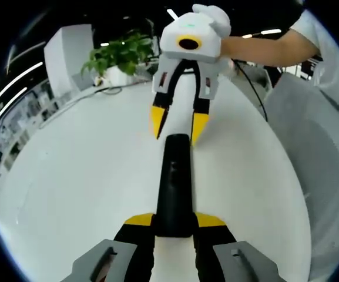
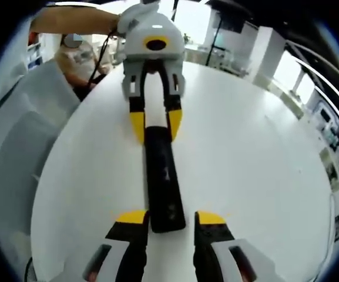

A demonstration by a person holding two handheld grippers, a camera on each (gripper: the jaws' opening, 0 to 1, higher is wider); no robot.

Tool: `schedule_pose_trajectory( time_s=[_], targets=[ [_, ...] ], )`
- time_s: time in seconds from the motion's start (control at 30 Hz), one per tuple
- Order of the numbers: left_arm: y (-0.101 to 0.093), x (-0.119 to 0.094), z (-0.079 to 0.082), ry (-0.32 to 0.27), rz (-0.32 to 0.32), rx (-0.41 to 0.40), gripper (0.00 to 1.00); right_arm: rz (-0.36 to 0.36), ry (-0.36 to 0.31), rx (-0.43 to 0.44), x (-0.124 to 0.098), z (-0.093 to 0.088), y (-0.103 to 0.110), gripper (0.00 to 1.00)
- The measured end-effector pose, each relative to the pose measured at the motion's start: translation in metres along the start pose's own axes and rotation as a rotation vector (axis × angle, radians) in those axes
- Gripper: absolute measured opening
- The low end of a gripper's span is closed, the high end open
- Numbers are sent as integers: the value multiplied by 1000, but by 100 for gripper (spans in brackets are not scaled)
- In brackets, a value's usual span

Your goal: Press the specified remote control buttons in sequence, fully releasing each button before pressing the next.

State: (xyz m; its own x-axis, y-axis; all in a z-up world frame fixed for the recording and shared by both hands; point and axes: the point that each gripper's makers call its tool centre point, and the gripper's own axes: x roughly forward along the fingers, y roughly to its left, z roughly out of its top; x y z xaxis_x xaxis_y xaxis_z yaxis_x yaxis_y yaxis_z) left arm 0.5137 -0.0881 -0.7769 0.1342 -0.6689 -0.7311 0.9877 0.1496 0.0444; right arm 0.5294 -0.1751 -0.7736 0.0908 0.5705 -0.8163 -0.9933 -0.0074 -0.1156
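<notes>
while plant [image 1: 119, 56] stands behind, remote [image 1: 175, 185] lies unobstructed.

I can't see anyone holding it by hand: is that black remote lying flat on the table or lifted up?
Flat. The black remote lies lengthwise on the white table, one end between each gripper's yellow-tipped jaws.

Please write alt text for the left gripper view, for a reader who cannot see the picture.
A black remote control lies on a round white table, its near end clamped between the yellow-tipped left gripper. The right gripper, held by a gloved hand, hangs open at its far end. A potted plant stands behind.
</notes>
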Motion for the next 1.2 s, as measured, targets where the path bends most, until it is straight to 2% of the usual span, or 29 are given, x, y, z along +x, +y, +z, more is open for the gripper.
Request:
schedule_pose_trajectory(
  time_s=[1.2],
  targets=[
    [1, 1, -1, -9, -5, -3, 24, 48, 12, -14, 8, -3, 5, 20]
  ],
)
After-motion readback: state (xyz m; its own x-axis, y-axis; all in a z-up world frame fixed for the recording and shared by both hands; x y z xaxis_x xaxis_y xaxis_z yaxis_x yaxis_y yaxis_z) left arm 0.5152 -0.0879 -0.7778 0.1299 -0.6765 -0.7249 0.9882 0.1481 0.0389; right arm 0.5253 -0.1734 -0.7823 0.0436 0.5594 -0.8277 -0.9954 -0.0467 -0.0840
